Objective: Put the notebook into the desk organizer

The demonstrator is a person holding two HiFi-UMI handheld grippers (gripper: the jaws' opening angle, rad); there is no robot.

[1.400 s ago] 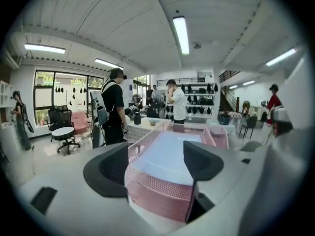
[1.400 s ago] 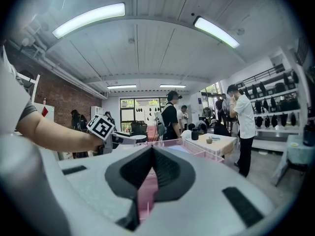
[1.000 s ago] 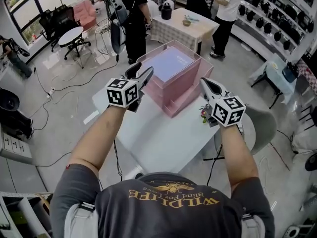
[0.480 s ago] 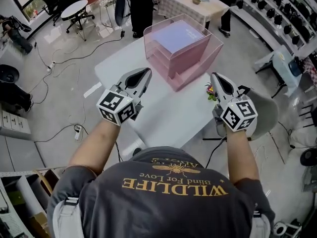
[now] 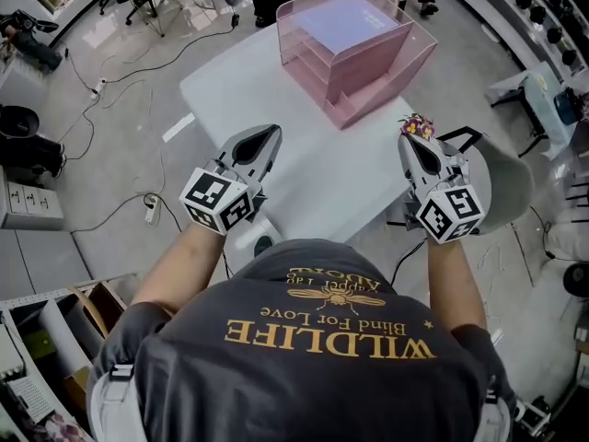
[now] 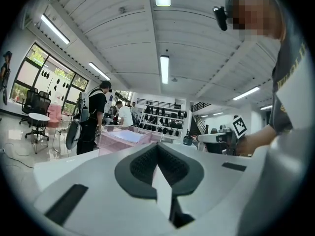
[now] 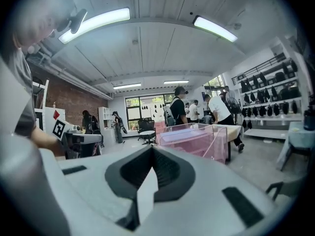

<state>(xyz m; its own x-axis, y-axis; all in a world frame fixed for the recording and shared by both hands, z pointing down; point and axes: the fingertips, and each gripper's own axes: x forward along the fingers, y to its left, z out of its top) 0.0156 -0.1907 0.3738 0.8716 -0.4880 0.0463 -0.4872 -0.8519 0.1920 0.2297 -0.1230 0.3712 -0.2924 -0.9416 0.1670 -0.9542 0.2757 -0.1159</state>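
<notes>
The pink see-through desk organizer (image 5: 368, 63) stands at the far side of the white table (image 5: 248, 90). A lavender notebook (image 5: 348, 21) lies flat in its top tray. Both grippers hover over the table's near edge, well short of the organizer. My left gripper (image 5: 265, 136) is shut and holds nothing. My right gripper (image 5: 412, 142) is likewise shut and empty. In the left gripper view the jaws (image 6: 158, 149) meet, with the organizer (image 6: 123, 136) far ahead. The right gripper view shows closed jaws (image 7: 151, 151) and the organizer (image 7: 197, 135) ahead to the right.
A small bunch of flowers (image 5: 417, 124) sits at the table's right edge by the right gripper. A grey chair (image 5: 504, 187) stands to the right. Cables and a power strip (image 5: 152, 212) lie on the floor at left. People stand beyond the table.
Both grippers have drawn back from the organizer to the table's near edge. The left jaws, apart a second ago, are now together. The notebook stays in the top tray.
</notes>
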